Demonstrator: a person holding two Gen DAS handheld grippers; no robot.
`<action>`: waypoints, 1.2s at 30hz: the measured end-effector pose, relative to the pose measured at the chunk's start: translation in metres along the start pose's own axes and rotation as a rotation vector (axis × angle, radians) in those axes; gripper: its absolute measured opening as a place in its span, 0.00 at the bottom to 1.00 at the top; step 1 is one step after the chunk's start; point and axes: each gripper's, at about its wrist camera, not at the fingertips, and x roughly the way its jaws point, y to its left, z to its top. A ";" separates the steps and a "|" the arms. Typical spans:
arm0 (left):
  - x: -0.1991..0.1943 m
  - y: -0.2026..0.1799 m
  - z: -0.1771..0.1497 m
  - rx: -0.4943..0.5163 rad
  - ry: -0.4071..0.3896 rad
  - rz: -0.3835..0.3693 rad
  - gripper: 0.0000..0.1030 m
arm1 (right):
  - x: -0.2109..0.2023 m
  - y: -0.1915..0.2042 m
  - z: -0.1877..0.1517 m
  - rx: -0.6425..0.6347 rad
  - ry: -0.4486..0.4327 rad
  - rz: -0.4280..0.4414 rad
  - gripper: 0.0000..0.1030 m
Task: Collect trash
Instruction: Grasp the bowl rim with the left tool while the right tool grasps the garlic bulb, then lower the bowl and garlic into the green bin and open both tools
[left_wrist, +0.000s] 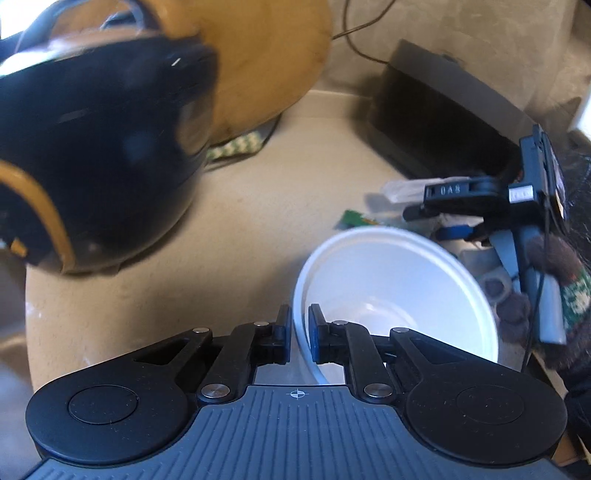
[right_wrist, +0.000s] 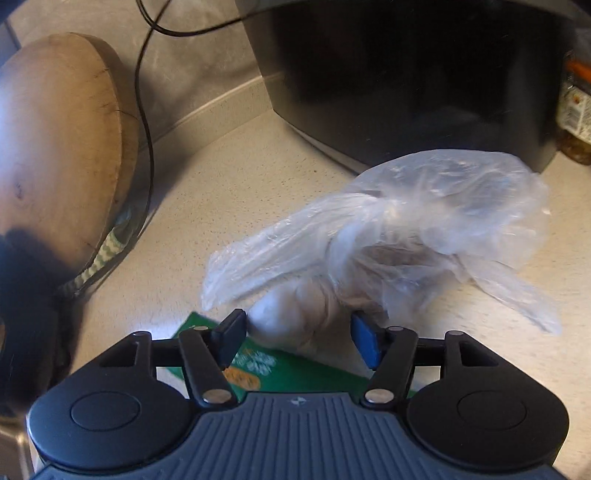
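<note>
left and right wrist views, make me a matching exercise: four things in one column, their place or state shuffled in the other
Things:
1. white bowl
2. clear plastic bag
3. green packet
4. wooden board

Places or states:
A. lying flat under the right hand-held gripper
B. leaning by the wall
C. rim pinched in the left hand-held gripper
D. crumpled between open fingers

Pairs: 1-C, 2-D, 3-A, 4-B

A beige speckled countertop (right_wrist: 236, 184) carries everything. Just ahead of the right jaws a crumpled clear plastic bag (right_wrist: 424, 218) lies on it, its knotted end between them, over a green packet (right_wrist: 295, 369) beneath them. Further ahead stands a black appliance (right_wrist: 406, 74). To their left, a round wooden board (right_wrist: 62, 147) rests on a zigzag-patterned cloth (right_wrist: 107, 251).
</note>
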 end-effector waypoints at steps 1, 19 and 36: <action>0.002 0.003 -0.001 -0.018 0.013 -0.007 0.13 | 0.001 0.002 0.001 0.000 0.001 -0.007 0.59; 0.011 -0.036 -0.010 -0.009 0.040 -0.207 0.12 | -0.151 -0.037 -0.044 -0.097 -0.157 0.044 0.55; 0.057 -0.221 -0.104 0.347 0.342 -0.413 0.12 | -0.269 -0.234 -0.213 0.074 -0.138 -0.315 0.55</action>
